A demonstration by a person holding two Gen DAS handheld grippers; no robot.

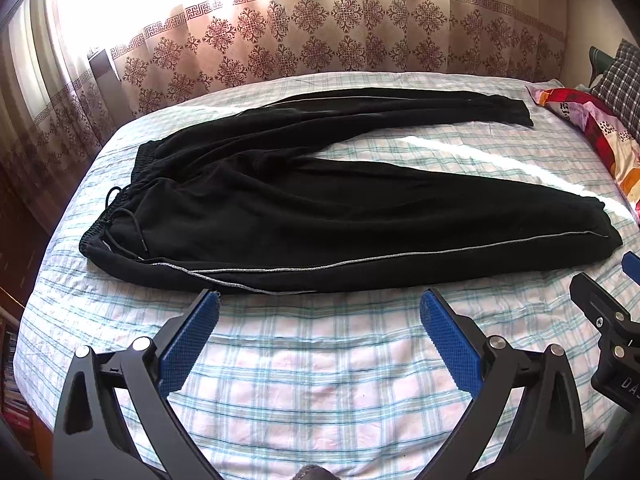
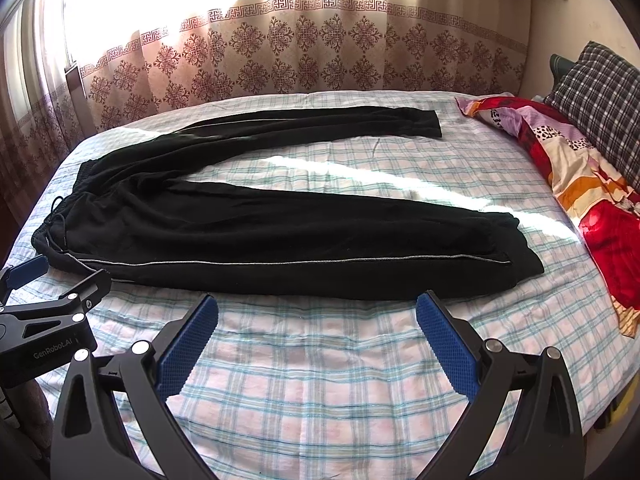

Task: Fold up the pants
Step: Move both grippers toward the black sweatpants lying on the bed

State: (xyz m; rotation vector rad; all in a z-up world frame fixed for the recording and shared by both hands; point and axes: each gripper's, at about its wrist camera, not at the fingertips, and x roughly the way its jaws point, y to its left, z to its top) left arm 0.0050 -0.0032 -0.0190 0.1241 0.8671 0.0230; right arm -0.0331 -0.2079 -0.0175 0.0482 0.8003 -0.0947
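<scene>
Black track pants (image 1: 304,208) with a thin grey side stripe lie flat on the bed, waistband to the left, the two legs spread apart toward the right; they also show in the right wrist view (image 2: 280,232). My left gripper (image 1: 320,300) is open and empty, just short of the pants' near edge below the waist end. My right gripper (image 2: 318,304) is open and empty, just short of the near leg's edge toward the cuff (image 2: 516,256). The right gripper also shows in the left view (image 1: 600,312), and the left gripper in the right view (image 2: 52,292).
The bed has a blue-and-pink checked sheet (image 2: 320,380). A red and orange patterned quilt (image 2: 592,184) and a checked pillow (image 2: 600,84) lie along the right side. A patterned curtain (image 1: 320,36) hangs behind the bed.
</scene>
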